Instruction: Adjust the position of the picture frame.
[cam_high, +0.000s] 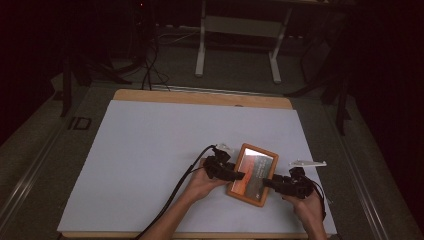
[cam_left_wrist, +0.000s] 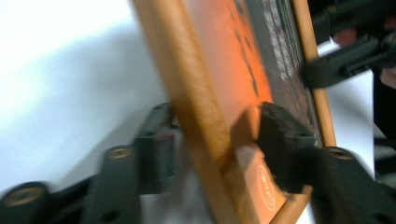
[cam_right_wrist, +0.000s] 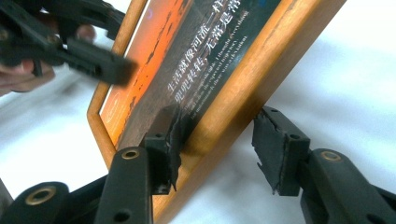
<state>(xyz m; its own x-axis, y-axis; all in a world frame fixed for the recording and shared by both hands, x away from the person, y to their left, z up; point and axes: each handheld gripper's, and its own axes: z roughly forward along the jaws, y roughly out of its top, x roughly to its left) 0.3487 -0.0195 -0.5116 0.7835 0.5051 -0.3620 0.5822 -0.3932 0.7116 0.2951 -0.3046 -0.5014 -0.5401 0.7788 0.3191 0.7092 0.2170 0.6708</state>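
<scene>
A wooden picture frame (cam_high: 252, 172) holding an orange and dark print with white writing lies near the front right of the white mat. My left gripper (cam_high: 239, 176) reaches in over the frame's left edge. In the left gripper view its pads (cam_left_wrist: 280, 135) sit against the front and back of the frame (cam_left_wrist: 205, 116), shut on it (cam_left_wrist: 217, 140). My right gripper (cam_high: 267, 182) straddles the frame's right edge. In the right gripper view one pad (cam_right_wrist: 168, 135) rests on the picture face (cam_right_wrist: 210, 70) and the other stands a little off the wood, so the gripper (cam_right_wrist: 219, 140) is open.
A white flat strip (cam_high: 308, 163) lies on the mat just right of the frame, and a small pale piece (cam_high: 223, 148) lies behind my left gripper. The white mat (cam_high: 150, 150) covers a wooden table (cam_high: 200, 96). A white stand (cam_high: 201, 50) and cables sit on the floor beyond.
</scene>
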